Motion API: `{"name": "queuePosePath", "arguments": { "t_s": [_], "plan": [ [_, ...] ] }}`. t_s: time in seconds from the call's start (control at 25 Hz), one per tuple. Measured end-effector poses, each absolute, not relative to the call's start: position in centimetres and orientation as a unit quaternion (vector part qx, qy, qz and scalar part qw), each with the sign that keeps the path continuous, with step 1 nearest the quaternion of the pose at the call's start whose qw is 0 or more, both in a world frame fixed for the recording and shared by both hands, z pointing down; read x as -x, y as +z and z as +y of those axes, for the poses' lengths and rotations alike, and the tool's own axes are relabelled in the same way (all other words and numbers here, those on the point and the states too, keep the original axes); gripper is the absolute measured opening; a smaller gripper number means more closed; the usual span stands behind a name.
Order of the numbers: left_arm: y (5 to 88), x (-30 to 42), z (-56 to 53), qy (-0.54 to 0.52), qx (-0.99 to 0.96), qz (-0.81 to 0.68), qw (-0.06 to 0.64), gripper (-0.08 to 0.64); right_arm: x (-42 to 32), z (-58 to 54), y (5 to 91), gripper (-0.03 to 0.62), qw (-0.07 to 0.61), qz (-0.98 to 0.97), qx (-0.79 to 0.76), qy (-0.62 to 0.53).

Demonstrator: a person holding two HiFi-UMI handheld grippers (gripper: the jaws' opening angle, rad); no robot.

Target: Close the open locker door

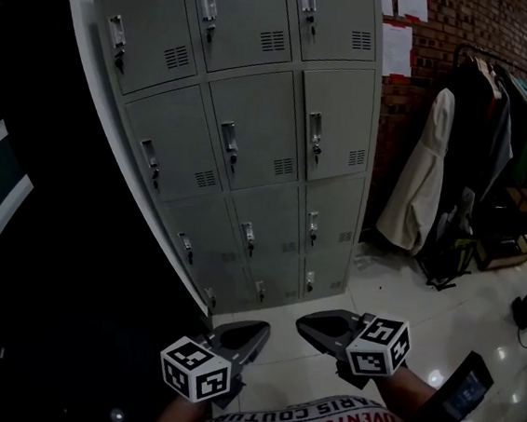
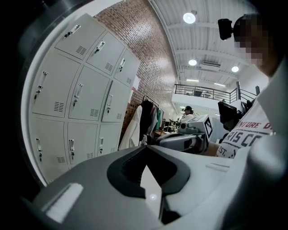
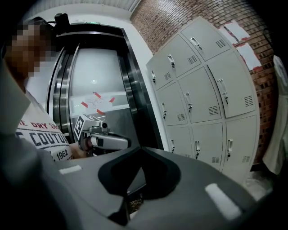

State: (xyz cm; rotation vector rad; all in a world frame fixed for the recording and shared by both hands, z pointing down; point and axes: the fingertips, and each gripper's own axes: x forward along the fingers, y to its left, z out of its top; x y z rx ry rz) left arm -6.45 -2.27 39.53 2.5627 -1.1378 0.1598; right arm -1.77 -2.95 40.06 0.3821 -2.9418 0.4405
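A grey bank of lockers (image 1: 244, 128) stands ahead of me, three columns wide, each door with a handle and a vent. Every door that shows looks flush; I see none standing open in any view. My left gripper (image 1: 252, 333) and right gripper (image 1: 315, 325) hang low near my shirt, side by side, well short of the lockers. Both have their jaws together with nothing between them. The lockers (image 2: 76, 103) fill the left of the left gripper view, with the right gripper (image 2: 189, 137) beyond. The right gripper view shows the lockers (image 3: 202, 99) and the left gripper (image 3: 101, 139).
A clothes rack (image 1: 504, 100) with hanging garments and a pale coat (image 1: 416, 184) stands right of the lockers against a brick wall (image 1: 471, 21). A dark lift door (image 3: 94, 90) lies to the lockers' left. The floor (image 1: 394, 303) is glossy white tile.
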Motion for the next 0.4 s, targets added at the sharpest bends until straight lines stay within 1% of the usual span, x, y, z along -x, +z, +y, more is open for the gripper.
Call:
{"name": "queuePosePath", "arguments": {
  "t_s": [0.4],
  "plan": [
    [39.9, 5.6, -1.0, 0.06, -0.907, -0.381, 0.169, 0.005, 1.5, -1.8, 40.5, -0.008, 0.071, -0.976, -0.138, 0.152]
  ]
}}
